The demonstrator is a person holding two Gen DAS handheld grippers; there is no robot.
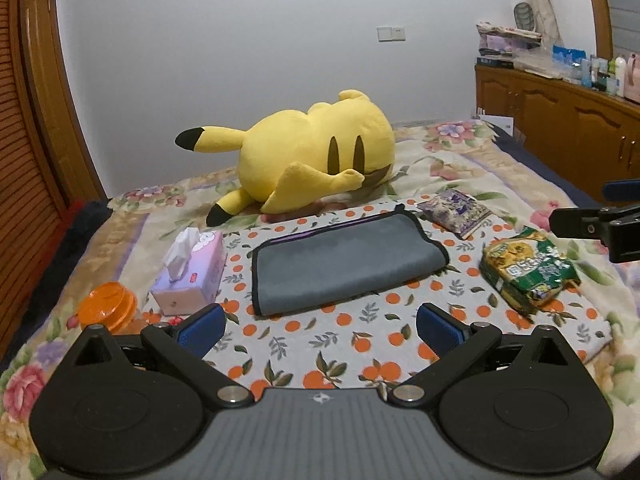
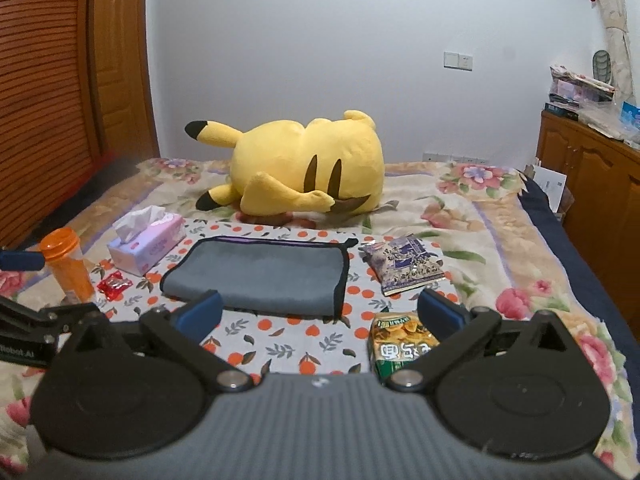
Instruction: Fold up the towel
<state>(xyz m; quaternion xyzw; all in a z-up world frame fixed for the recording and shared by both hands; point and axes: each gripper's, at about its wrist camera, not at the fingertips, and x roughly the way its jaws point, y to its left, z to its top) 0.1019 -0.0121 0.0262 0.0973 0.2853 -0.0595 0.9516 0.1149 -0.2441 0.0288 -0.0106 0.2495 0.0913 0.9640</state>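
Both claws hover level near the bed's front edge, spread wide and empty: left claw (image 1: pixel 320 324), right claw (image 2: pixel 320 310), facing the folded grey towel (image 1: pixel 344 262).

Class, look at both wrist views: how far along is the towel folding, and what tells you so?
Done: the grey towel already lies doubled on the orange-print cloth, a rounded fold along one side and black-trimmed edges stacked. In hand: nothing; the left claw and the right claw are both open, short of the towel. Left: perhaps another fold, though whether one is needed cannot be told.
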